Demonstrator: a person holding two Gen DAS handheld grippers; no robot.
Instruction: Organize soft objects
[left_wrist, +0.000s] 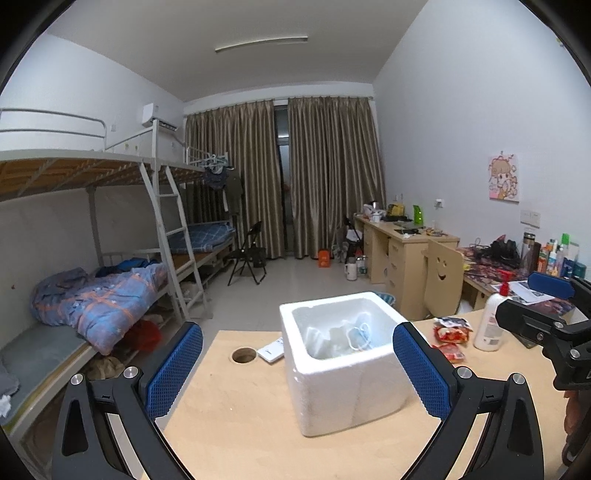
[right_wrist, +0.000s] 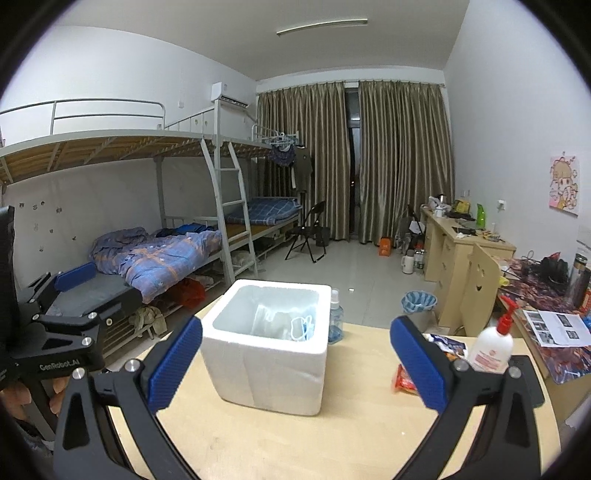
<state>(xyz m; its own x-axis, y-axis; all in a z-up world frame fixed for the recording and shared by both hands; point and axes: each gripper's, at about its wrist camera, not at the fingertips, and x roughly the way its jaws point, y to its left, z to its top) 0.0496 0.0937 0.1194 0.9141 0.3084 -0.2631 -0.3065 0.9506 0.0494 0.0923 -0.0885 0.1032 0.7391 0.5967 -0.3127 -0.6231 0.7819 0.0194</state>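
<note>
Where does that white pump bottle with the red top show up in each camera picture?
Left wrist view: pump bottle stands far right on the desk, beyond the red snack packets.
Right wrist view: it stands lower right, behind the right blue pad.
Shared landmark: the white foam box.

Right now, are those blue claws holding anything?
No. The left gripper and right gripper are both wide open and empty, with the foam box untouched between their fingers.

My left gripper (left_wrist: 298, 369) and right gripper (right_wrist: 295, 369) hang side by side at the near edge, level, both pointing to the far end, blue-padded jaws spread wide and empty, fingers of my hands just visible on the handles.
</note>
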